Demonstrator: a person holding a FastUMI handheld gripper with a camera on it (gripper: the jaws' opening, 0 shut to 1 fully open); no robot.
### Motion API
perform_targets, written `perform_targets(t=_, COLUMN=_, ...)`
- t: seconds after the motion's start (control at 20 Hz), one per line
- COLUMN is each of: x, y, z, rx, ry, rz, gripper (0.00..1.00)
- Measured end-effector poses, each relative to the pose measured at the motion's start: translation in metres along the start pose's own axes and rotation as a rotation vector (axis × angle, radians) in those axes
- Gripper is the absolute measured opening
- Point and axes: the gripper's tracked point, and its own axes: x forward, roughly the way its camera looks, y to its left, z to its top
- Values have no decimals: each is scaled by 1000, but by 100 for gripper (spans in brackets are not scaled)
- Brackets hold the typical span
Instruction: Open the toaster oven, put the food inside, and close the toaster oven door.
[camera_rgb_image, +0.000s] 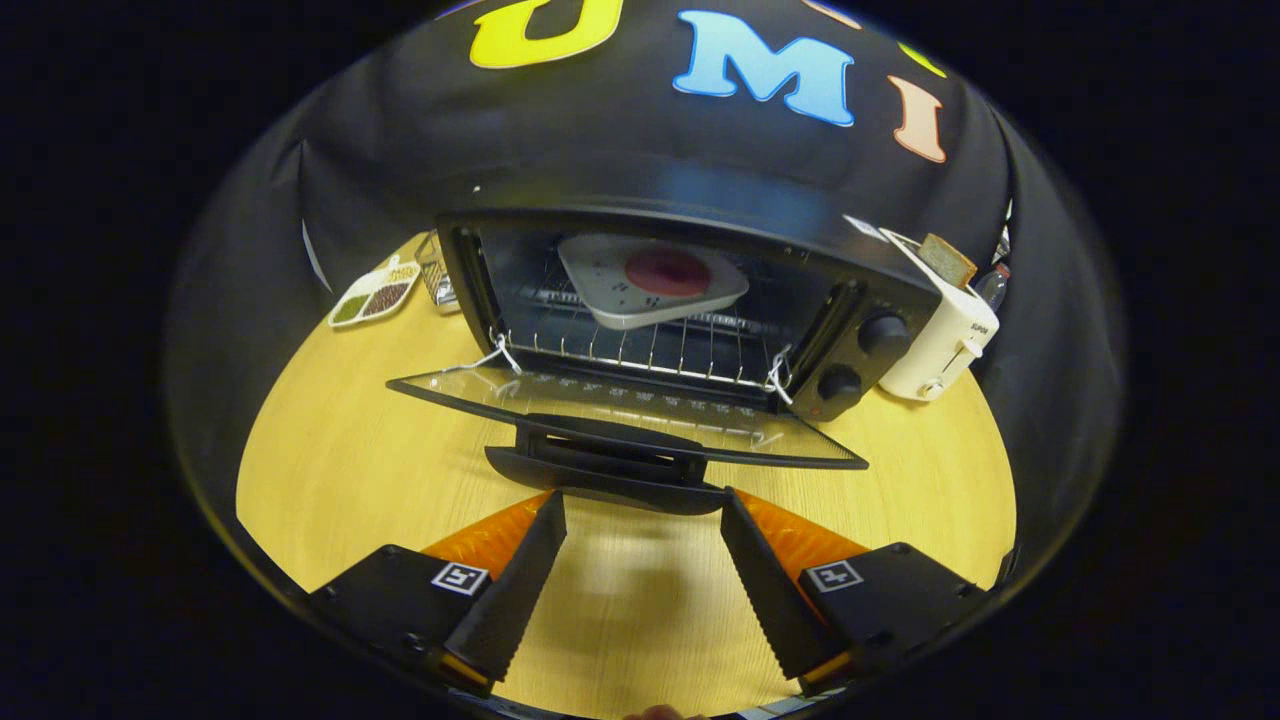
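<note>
1. Pale wooden tabletop (350, 450) filled the booth floor of the scene, with black cloth (380, 180) hanging behind it as the far wall.
2. On that table stood the black toaster oven (700, 225), set toward the far side and roughly centred ahead of the gripper.
3. Its glass door (620, 405) lay swung fully down toward the near side, nearly level, with the black door handle (605, 470) on its near edge.
4. Inside the oven, a grey rounded-triangular plate (655, 285) rested on the wire rack (640, 345), tilted slightly, and a round dark-red piece of food (667, 271) sat on the plate.
5. Two black knobs (862, 355) were stacked on the oven's right-hand panel.
6. The gripper (643, 495) hovered just near of the door handle; its fingers were spread wide apart and grasped nothing, the tips just beside the handle's two ends, with bare table between them.
7. Right of the oven, just beside it, stood a white pop-up toaster (945, 335) with a slice of bread (947, 258) sticking up from its slot.
8. Left of the oven, on the far left of the table, lay a white divided dish (375, 292) holding green, brown and yellowish fillings, and a small wire basket (437, 275) stood between that dish and the oven.
</note>
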Motion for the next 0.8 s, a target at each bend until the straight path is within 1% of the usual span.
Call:
perform_targets(t=0.15, x=-18, y=0, z=28, rx=41, ry=-62, rz=19, gripper=99)
perform_targets(t=0.4, x=-59, y=-8, z=103, rx=23, ry=-298, rz=41, gripper=99)
perform_targets(t=0.45, x=-58, y=-11, z=123, rx=21, ry=-339, rz=44, gripper=99)
perform_targets(t=0.65, x=-87, y=-14, z=147, rx=31, ry=-444, rz=77, gripper=99)
perform_targets(t=0.8, x=-117, y=-31, z=154, rx=38, ry=-534, rz=83, gripper=99)
